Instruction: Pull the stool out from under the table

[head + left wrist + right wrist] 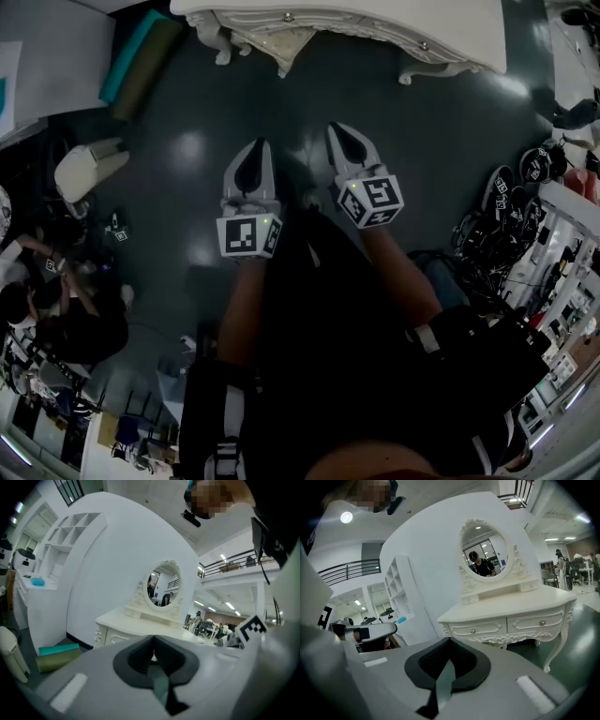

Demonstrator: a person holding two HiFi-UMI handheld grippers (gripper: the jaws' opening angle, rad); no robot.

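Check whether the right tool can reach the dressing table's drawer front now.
Probably yes, with a step closer: only bare floor lies between the right tool and the drawer front of the dressing table.

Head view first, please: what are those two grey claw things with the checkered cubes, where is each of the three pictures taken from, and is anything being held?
Those are two hand-held grippers. A person holds one in each hand: the left gripper and the right gripper. The patterned cubes are part of them. The head view comes from a camera on the person's head, looking steeply down at the dark floor. The other two pictures come from a camera riding on each gripper, looking along its two fingers. Both of those views face a white dressing table with an oval mirror, which stands on that floor. On both grippers the fingers are closed together with nothing between them, so nothing is held.
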